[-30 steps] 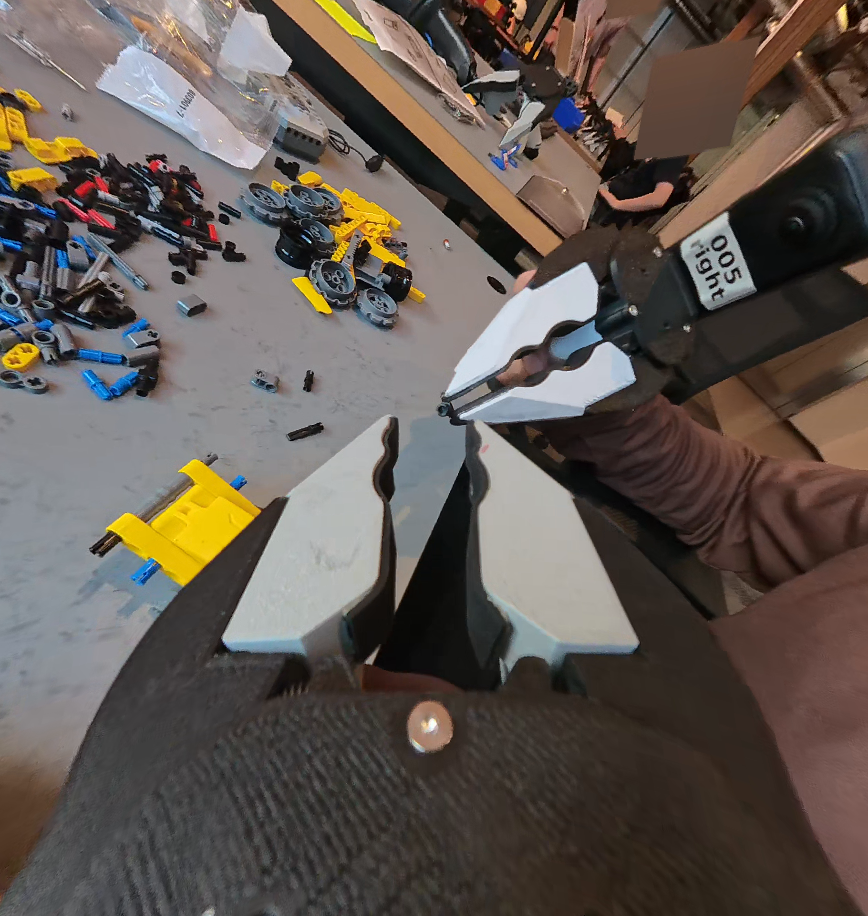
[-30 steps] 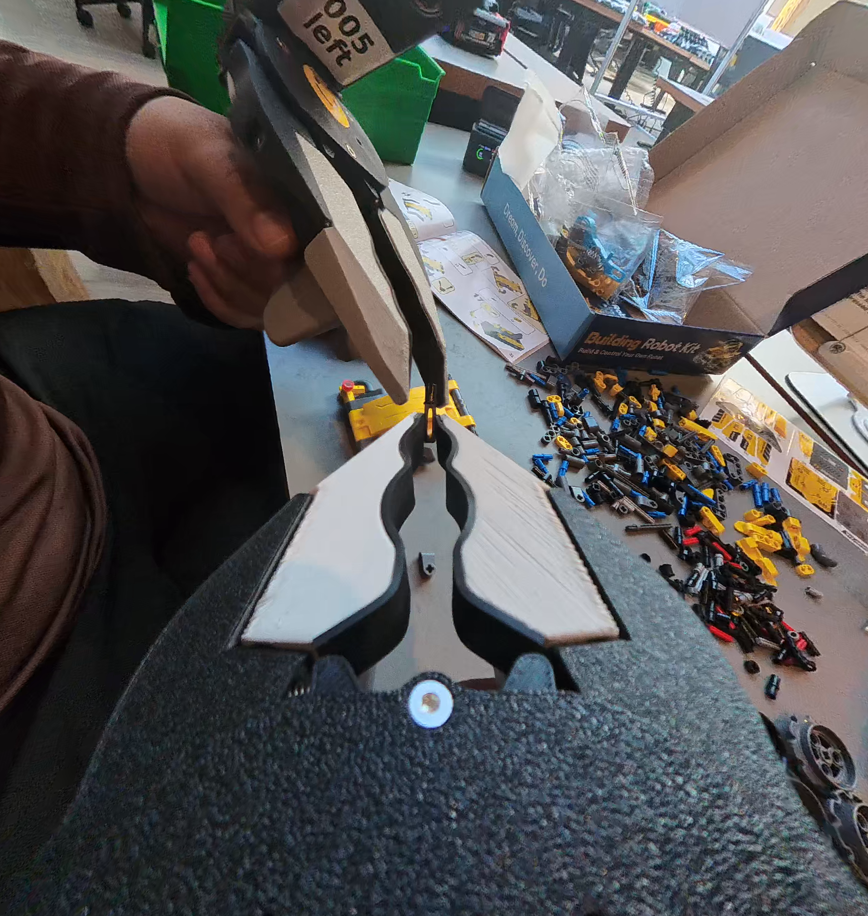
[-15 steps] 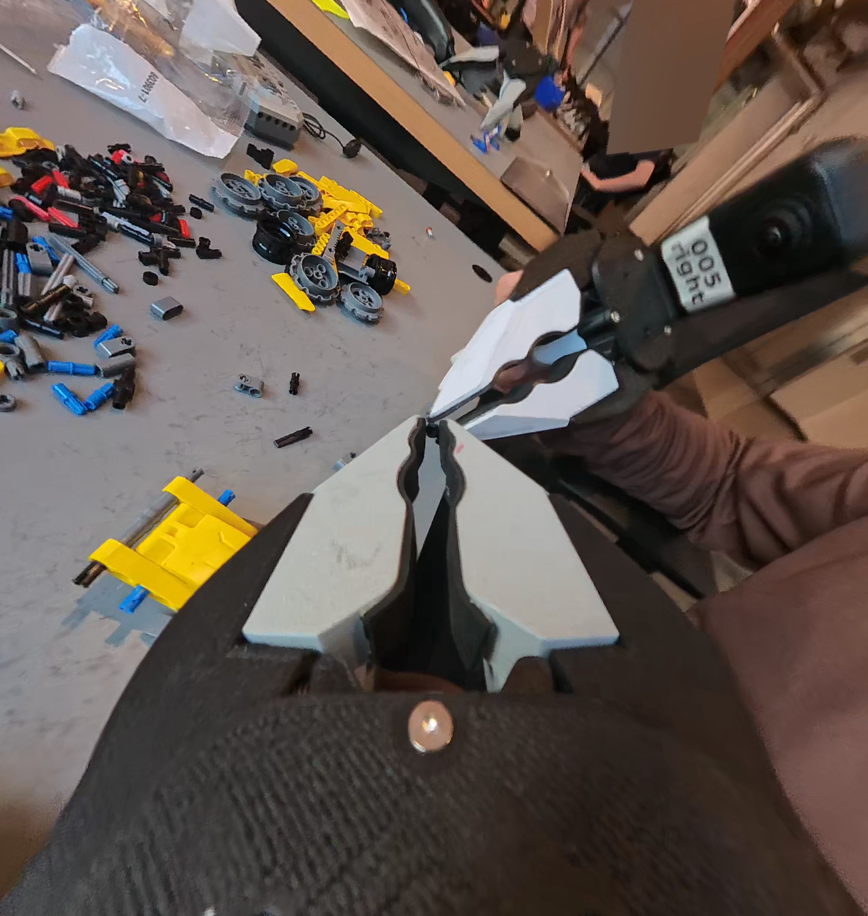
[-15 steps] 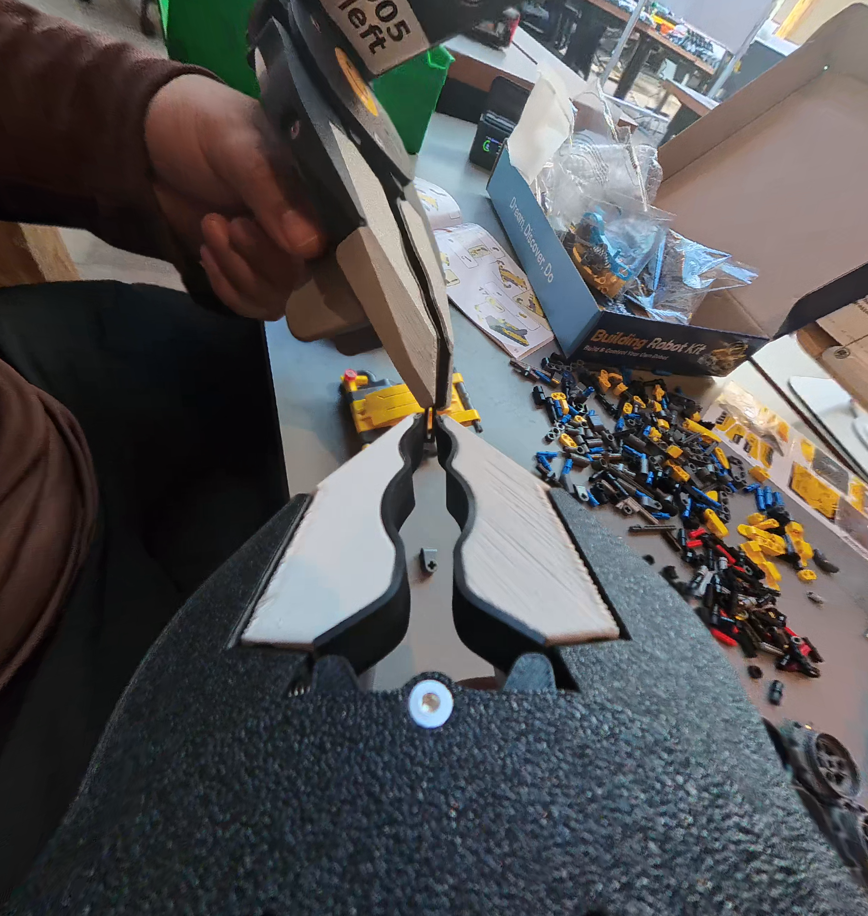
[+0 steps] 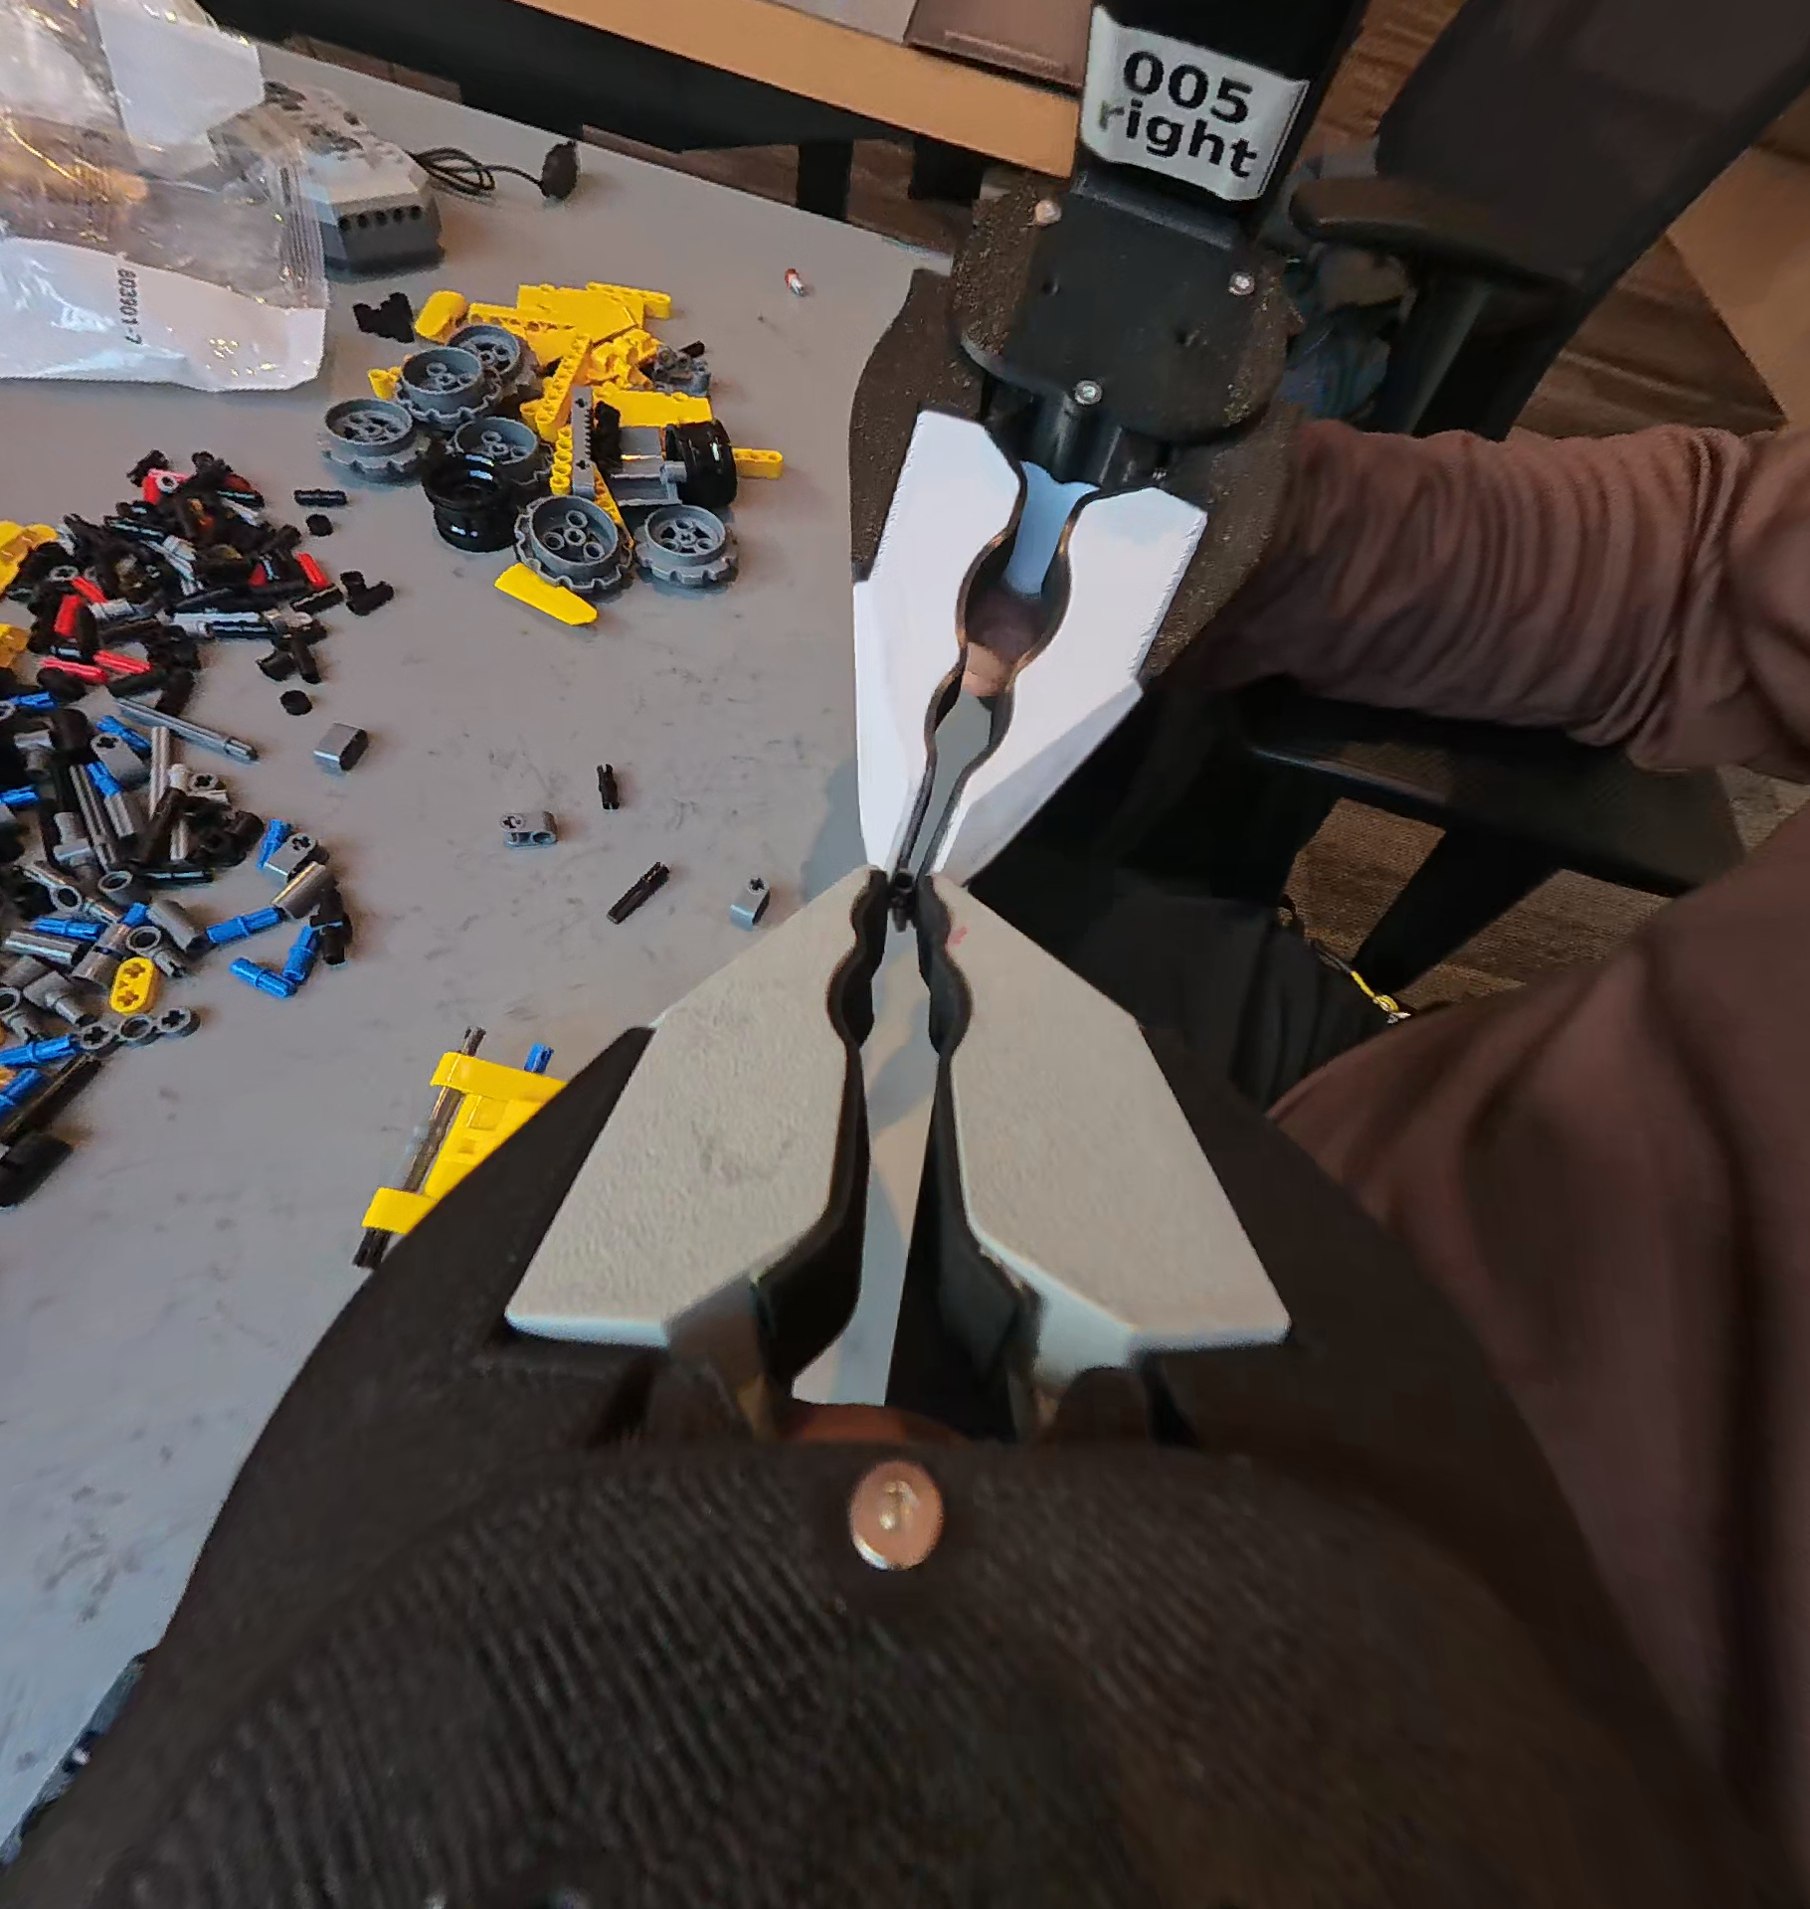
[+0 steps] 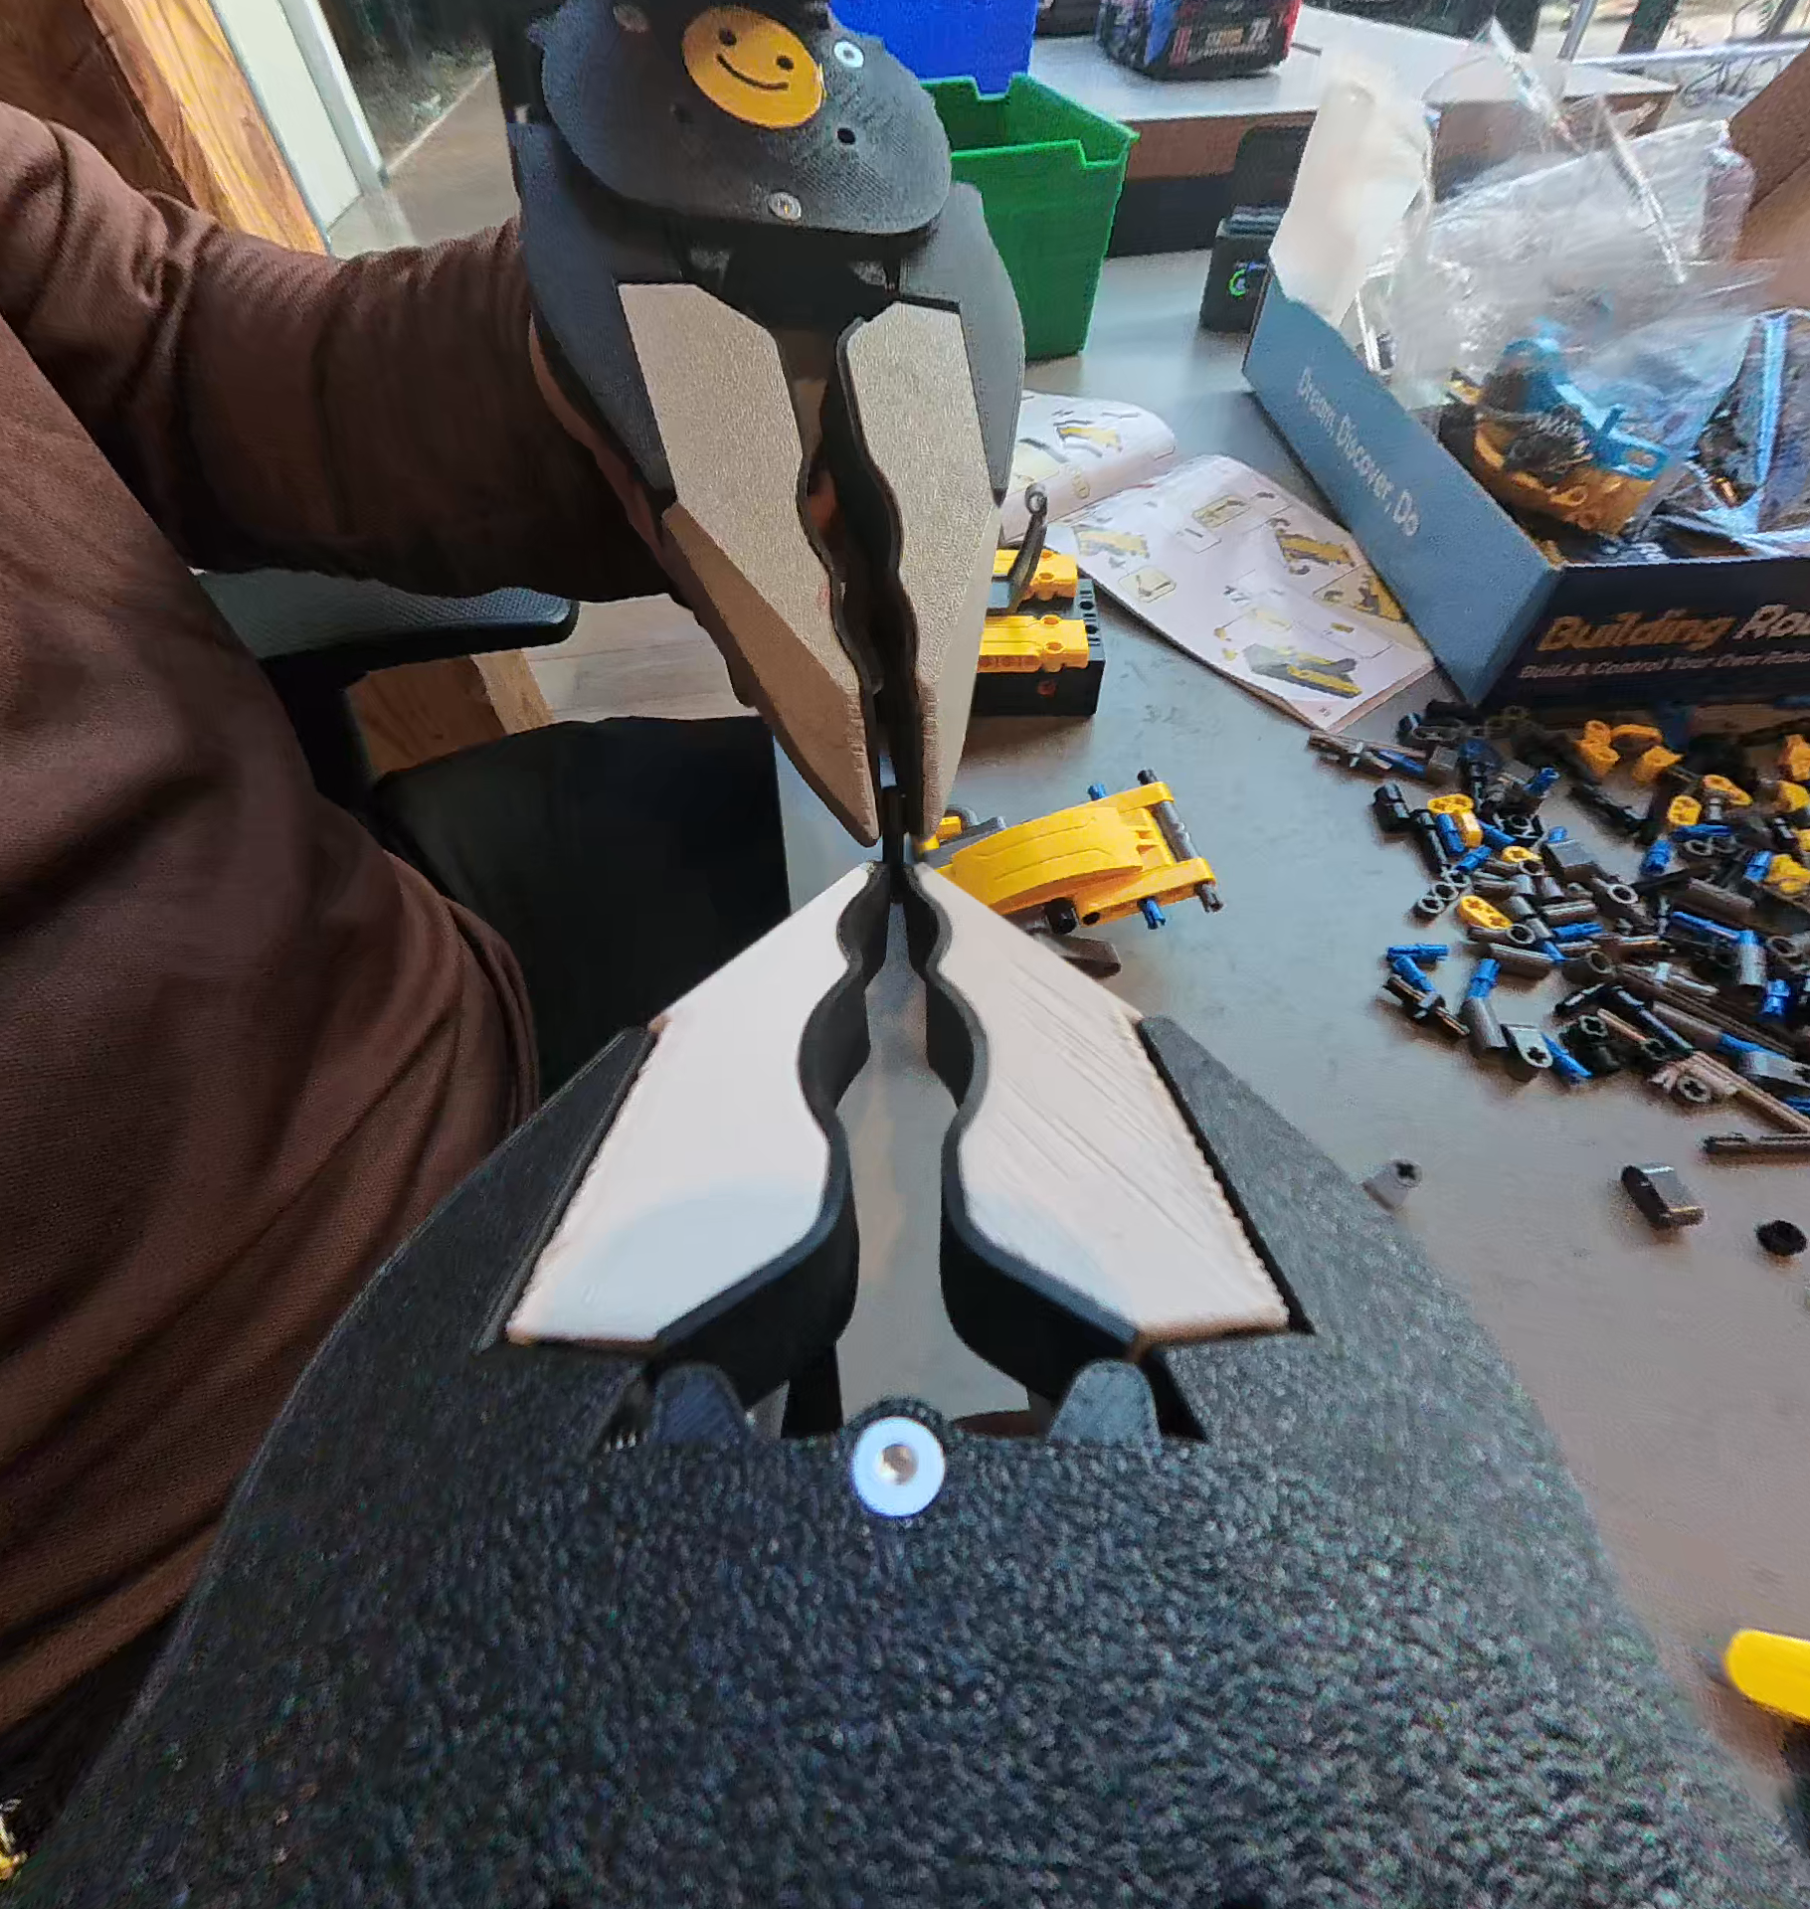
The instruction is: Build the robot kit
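Grippers tip to tip: left hand-held gripper (image 5: 896, 899) and right hand-held gripper (image 6: 893, 878) both clamp what looks like one small black pin (image 6: 891, 816); light, stiff, easily dropped, held by its ends.

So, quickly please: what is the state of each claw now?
Left claw: shut on a small black pin.
Right claw: shut on the same pin.

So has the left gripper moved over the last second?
Yes. The left gripper swung round to meet the right gripper tip to tip, now covering part of the green plastic bin behind.
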A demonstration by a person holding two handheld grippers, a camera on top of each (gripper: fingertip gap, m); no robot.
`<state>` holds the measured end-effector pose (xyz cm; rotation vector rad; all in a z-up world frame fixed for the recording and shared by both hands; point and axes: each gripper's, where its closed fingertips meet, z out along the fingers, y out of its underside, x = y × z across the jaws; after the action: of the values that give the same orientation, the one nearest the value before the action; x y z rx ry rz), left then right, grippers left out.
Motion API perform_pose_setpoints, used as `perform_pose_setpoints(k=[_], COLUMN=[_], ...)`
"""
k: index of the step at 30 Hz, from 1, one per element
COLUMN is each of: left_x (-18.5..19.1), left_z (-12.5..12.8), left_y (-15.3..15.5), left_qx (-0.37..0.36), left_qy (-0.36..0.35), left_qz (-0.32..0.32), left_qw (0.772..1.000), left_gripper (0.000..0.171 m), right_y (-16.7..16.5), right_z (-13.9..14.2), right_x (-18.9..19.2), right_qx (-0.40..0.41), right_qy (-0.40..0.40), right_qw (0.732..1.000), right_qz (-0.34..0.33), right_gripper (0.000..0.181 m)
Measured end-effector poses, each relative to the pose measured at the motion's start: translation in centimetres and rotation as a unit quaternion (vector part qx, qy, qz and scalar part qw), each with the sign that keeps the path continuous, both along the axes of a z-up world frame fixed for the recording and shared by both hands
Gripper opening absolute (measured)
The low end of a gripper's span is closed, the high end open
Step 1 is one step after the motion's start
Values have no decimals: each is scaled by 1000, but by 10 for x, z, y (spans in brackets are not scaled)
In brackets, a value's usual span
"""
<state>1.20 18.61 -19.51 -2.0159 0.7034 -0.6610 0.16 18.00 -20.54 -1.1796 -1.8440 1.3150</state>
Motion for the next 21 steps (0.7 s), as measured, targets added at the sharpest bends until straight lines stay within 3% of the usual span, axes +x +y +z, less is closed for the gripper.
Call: perform_pose_setpoints(k=[6, 11, 16, 19, 21], left_x=[-9, -28, -32, -27, -22], left_z=[-1, 2, -3, -2, -7], left_y=[2, 1, -9, -13, -15], left_qx=[-1, 9, 119, 202, 218], left_qy=[-19, -44, 80, 166, 200], left_qz=[29, 71, 60, 37, 12], left_qw=[999, 996, 988, 965, 955], left_gripper=[3, 21, 42, 43, 43], right_y=[-2, 3, -1, -5, -7], right_z=[-3, 0, 1, -7, -11], right_x=[-9, -12, -12, -11, -11], right_qx=[-39, -96, -214, -255, -267], right_qy=[-6, -14, -50, -84, -98], right_qw=[999, 995, 976, 963, 959], right_qz=[-12, -21, 1, 15, 19], right_gripper=[0, 0, 0, 0, 0])
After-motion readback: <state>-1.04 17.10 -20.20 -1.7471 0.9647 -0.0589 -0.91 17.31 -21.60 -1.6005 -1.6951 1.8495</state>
